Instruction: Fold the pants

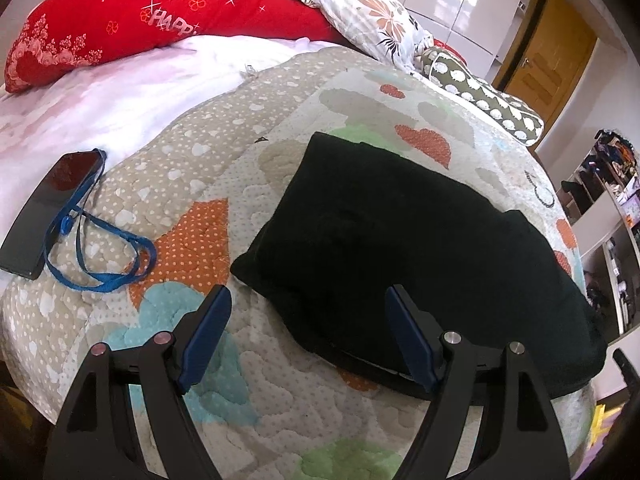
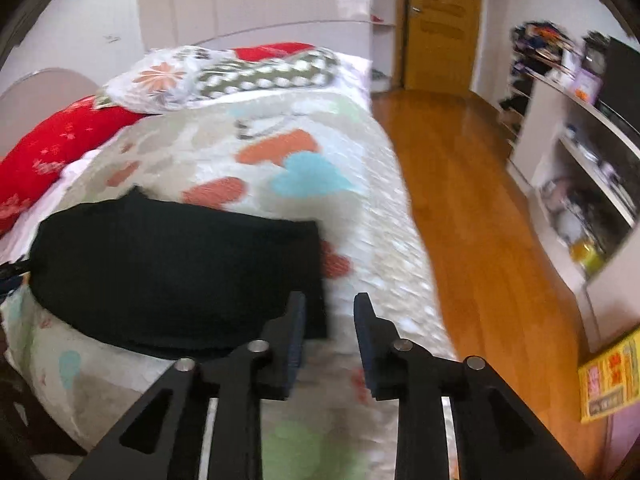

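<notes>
1. Left tool [image 1: 308,300]: jaws spread wide, nothing between them. It hangs above the quilt just off the near-left corner of the pants, the right-hand finger overlapping the near hem in view; contact cannot be confirmed.
2. Right tool [image 2: 330,308]: jaws parted by a narrow gap, empty, quilt visible through it. It sits off the near-right corner of the pants. View blurred.
3. Pants [image 1: 420,240]: black, lying flat as a compact rectangle on the quilt [image 1: 240,380], near the foot of the bed. Judgement: both tools released and clear suggests the fold is done or nearly so; edges look squared.
4. Phone [image 1: 44,208] with blue lanyard [image 1: 104,256] lies well left of the pants, likely set aside clear of the work area.
5. Far: red pillow [image 1: 140,20] and floral pillow [image 1: 372,16] at the head of the bed, apart from the pants.
</notes>
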A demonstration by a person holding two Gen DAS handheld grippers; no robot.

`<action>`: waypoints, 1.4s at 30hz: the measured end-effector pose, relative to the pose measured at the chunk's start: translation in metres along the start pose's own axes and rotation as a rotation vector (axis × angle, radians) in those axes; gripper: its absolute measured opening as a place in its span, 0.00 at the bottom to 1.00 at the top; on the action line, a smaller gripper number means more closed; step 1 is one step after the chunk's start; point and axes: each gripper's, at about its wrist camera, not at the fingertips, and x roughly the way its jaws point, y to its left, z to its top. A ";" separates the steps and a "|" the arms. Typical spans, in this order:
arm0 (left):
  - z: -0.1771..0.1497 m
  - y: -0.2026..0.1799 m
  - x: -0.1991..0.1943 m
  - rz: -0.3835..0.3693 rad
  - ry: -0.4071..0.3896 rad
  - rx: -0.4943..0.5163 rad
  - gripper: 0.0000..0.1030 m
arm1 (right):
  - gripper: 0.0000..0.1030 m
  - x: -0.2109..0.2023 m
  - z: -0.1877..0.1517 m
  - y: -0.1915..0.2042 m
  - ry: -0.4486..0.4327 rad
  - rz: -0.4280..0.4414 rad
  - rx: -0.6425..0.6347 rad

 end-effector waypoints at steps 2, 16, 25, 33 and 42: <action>0.000 0.002 0.004 0.006 0.010 -0.003 0.77 | 0.28 0.001 0.002 0.012 -0.003 0.009 -0.020; -0.004 -0.009 -0.008 -0.029 0.018 0.044 0.79 | 0.31 0.043 -0.033 0.019 0.118 0.167 0.029; 0.009 -0.112 -0.011 -0.298 0.125 0.253 0.83 | 0.56 0.009 -0.047 0.004 0.114 0.304 0.122; -0.007 -0.270 0.029 -0.541 0.310 0.545 0.83 | 0.64 0.029 -0.057 -0.002 0.107 0.353 0.240; -0.027 -0.406 0.063 -0.596 0.390 0.815 0.83 | 0.78 0.036 -0.063 0.000 0.013 0.379 0.310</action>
